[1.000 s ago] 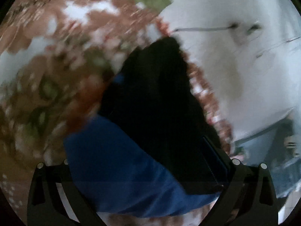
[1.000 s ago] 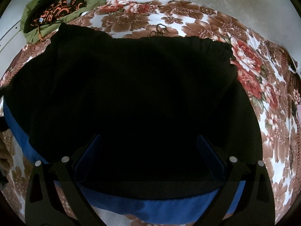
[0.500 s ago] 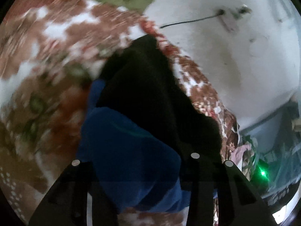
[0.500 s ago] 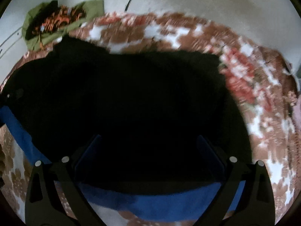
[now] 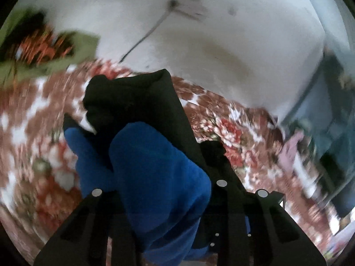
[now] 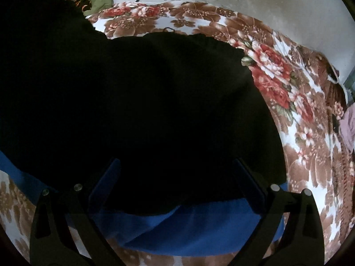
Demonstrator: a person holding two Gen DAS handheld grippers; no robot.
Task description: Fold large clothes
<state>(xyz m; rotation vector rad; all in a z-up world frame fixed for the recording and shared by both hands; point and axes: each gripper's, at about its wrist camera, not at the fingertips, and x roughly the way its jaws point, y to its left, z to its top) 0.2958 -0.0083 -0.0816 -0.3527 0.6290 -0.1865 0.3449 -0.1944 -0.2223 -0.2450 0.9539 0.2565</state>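
The large black garment with a blue fleece lining lies spread over the bed with the brown-and-red floral cover, its lined hem along the bed's near edge. The left tongs have just been closing and now pinch a bunched corner of it, blue lining showing between the jaws, lifted clear of the floral cover. The right tongs stand spread wide over the garment near the hem, pressing on nothing. A green and orange cloth lies at the bed's far corner. This looks like the first fold in hand: one side raised to be carried across. Next, the left tongs need to bring that corner over the body and lay it flat, while the right tongs steady the hem.
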